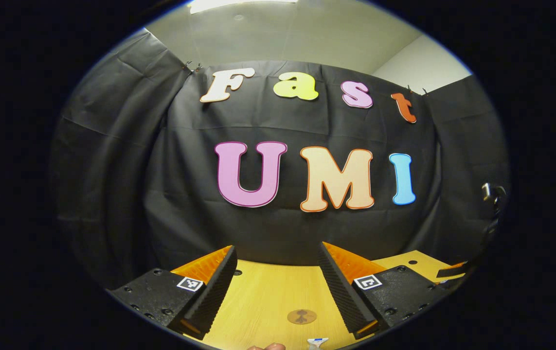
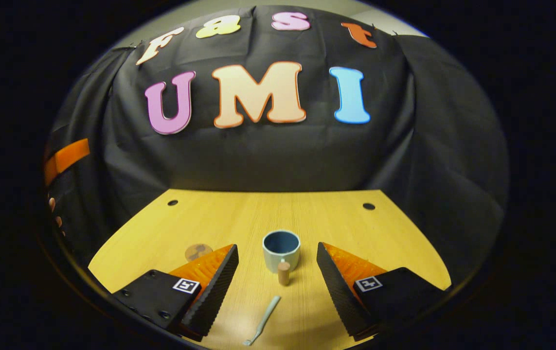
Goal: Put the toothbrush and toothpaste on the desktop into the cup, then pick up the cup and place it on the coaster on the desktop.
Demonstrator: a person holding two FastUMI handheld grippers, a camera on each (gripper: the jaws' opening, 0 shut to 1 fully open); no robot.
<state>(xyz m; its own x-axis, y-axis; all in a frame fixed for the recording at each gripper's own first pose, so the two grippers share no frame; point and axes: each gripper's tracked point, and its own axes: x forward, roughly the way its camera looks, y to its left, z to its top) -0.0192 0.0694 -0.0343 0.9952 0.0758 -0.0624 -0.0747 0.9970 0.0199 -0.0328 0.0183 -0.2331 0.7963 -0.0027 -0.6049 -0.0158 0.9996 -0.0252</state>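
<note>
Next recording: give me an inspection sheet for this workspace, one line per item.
Surface: wooden desktop, holes near its back corners.
Job's things: cup upright and empty; small cylindrical tube, likely the toothpaste, standing before it; toothbrush lying flat nearer the camera; coaster bare, apart from the cup.
Clutter: nothing seen.
Grippers: left tongs open, holding nothing; right tongs open, holding nothing, facing the cup.
Cables: nothing seen.
Surroundings: black cloth wall; pale ceiling above.
</note>
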